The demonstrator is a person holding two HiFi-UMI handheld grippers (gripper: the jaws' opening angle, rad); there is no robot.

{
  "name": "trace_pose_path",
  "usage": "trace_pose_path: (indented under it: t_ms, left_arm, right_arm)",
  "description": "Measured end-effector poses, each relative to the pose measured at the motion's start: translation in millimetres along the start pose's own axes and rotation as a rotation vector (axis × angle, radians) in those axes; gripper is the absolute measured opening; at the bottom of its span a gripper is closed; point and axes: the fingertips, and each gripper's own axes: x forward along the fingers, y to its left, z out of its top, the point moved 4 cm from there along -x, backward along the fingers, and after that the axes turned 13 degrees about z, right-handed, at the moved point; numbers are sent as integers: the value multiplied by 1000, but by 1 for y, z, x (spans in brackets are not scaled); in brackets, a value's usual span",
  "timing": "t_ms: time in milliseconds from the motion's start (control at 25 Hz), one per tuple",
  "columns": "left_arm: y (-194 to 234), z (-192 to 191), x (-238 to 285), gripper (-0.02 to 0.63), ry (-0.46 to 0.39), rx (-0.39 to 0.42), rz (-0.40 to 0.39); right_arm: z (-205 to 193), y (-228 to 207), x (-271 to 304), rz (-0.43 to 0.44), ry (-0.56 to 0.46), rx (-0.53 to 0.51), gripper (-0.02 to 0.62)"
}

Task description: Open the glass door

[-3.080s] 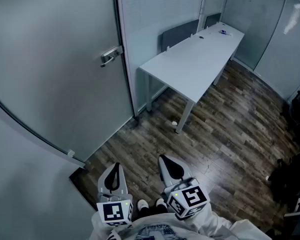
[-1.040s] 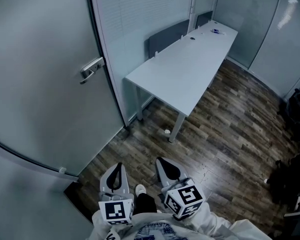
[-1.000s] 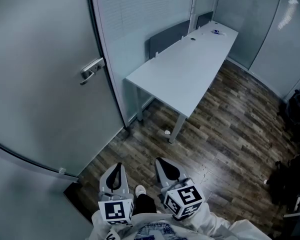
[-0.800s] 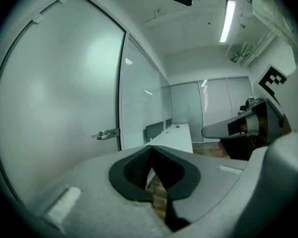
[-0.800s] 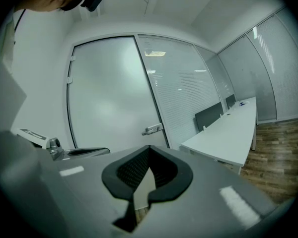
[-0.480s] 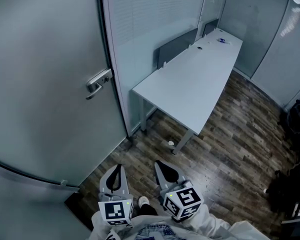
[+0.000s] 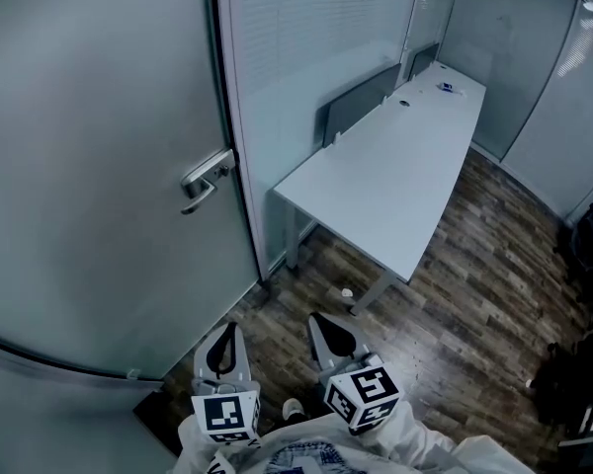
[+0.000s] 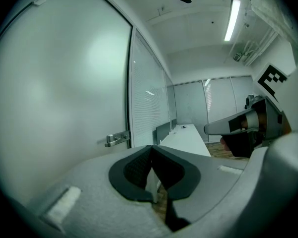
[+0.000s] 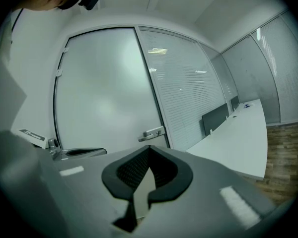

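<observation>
Facing glass door (image 7: 89, 146); handle (image 7: 208, 179) beside its right edge; table (image 7: 395, 186) further right.

No words or numbers can be read anywhere. The white cube (image 7: 225, 418) on the left gripper (image 7: 227, 330) and the white cube (image 7: 362, 396) on the right gripper (image 7: 321, 319) show only black square patterns.
</observation>
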Motion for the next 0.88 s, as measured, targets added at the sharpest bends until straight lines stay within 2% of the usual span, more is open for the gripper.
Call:
trace_pose_path:
  t_ms: [360,640,880]
  left_arm:
    - [23,-13,38,2,49,6,101]
    - [23,-9,96,2,71,0,201]
    - [17,0,148,2,95,-27,323]
  right_arm:
    - [-5,-17,63,115,54,14,5]
    - [12,-63,120,221,84,16,5]
    - [32,-106,171,340,148,12,5]
